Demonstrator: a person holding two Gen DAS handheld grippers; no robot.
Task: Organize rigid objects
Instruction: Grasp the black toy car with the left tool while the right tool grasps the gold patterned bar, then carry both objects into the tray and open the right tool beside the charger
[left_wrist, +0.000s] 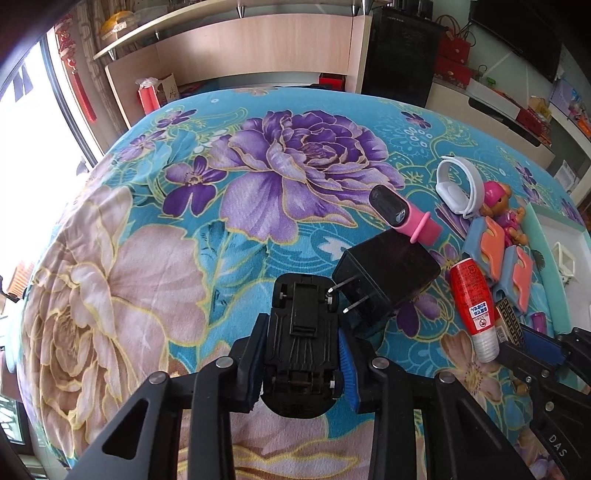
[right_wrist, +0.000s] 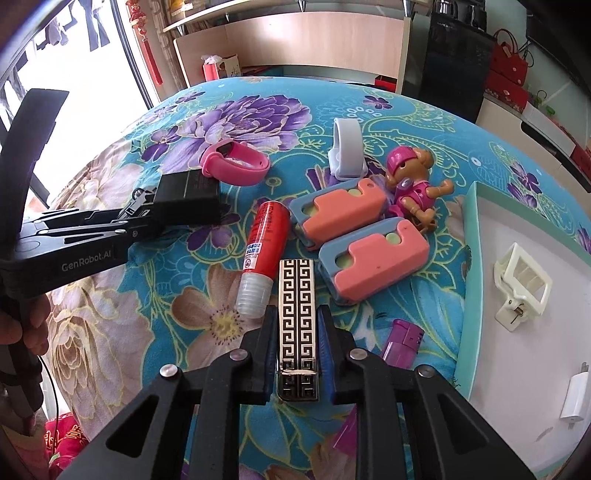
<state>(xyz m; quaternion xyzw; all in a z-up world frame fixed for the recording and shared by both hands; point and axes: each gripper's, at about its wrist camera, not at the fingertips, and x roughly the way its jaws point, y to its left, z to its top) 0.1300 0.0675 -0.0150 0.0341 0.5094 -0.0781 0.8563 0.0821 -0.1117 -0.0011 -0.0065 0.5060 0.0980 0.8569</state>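
Note:
My left gripper (left_wrist: 301, 332) is shut on a black toy car (left_wrist: 301, 343), held underside up just above the floral cloth, next to a black plug adapter (left_wrist: 384, 280). My right gripper (right_wrist: 297, 321) is shut on a black-and-silver patterned lighter (right_wrist: 297, 314). A red glue stick (right_wrist: 260, 251) lies just left of it. Two pink-and-blue blocks (right_wrist: 373, 258) lie ahead. Beyond are a pink watch (right_wrist: 236, 166), a white watch band (right_wrist: 347, 151) and a dog figure (right_wrist: 410, 184). The left gripper also shows in the right wrist view (right_wrist: 140, 208).
A white tray with a teal rim (right_wrist: 476, 221) sits at the right, holding a cream clip (right_wrist: 521, 291) and a white charger (right_wrist: 574, 395). A purple lighter (right_wrist: 400, 341) lies beside the tray. Shelves and red boxes stand beyond the table.

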